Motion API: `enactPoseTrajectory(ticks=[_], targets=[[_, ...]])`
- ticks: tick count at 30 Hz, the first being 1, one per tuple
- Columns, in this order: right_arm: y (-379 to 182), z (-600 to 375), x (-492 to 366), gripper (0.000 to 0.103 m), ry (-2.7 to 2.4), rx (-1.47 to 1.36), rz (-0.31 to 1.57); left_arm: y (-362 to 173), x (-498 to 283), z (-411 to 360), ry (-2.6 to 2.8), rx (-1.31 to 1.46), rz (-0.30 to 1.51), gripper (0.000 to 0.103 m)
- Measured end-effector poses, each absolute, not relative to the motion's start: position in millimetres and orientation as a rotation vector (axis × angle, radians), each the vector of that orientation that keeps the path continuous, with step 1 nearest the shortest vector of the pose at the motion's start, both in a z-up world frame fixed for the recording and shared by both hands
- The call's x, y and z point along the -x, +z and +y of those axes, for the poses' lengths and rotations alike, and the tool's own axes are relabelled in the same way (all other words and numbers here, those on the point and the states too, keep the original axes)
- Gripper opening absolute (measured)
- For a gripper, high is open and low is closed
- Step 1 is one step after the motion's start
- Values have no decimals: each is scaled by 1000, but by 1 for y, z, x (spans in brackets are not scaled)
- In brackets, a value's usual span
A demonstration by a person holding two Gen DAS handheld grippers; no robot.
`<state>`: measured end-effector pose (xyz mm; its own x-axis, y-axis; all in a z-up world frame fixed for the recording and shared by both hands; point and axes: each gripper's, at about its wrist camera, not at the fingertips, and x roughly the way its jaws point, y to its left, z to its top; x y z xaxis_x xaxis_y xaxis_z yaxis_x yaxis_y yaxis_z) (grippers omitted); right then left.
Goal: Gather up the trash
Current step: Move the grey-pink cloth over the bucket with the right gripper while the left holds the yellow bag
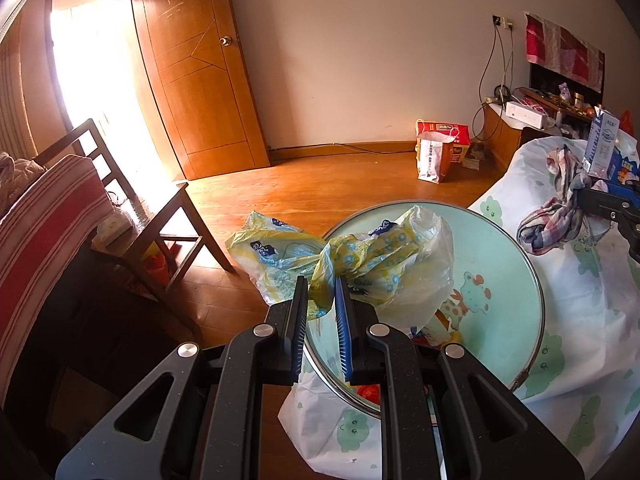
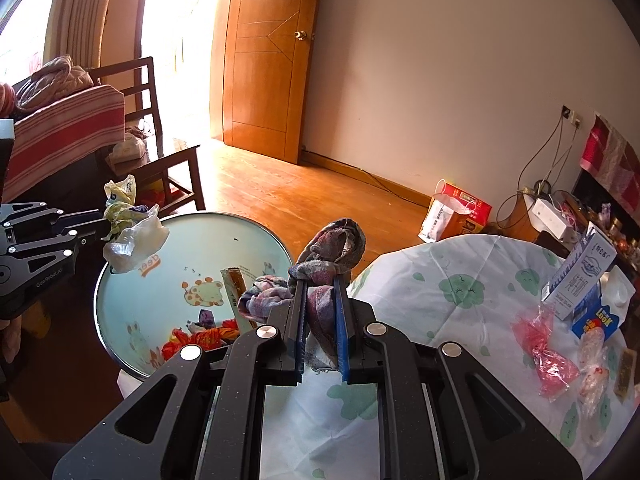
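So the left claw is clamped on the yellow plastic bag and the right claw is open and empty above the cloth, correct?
Not quite. The left claw is clamped on the yellow plastic bag, but the right claw is not open or empty: the right wrist view shows it shut on the plaid cloth.

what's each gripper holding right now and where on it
Left gripper pinches the yellow plastic bag at a bunched fold near its middle. Right gripper clamps the plaid cloth mid-bundle.

One plastic bag [image 1: 372, 256], one plaid cloth [image 2: 320, 280], one milk carton [image 2: 580, 272], two tools (both clamped).
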<state>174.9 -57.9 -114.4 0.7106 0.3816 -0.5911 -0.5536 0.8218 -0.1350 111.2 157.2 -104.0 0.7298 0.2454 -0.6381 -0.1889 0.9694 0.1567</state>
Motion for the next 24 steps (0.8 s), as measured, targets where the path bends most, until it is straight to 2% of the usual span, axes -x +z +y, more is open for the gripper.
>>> enactPoseTrajectory(ticks=[24], targets=[[-114, -47, -174, 13, 547, 334, 581, -104, -111, 159, 232, -72, 719, 14]])
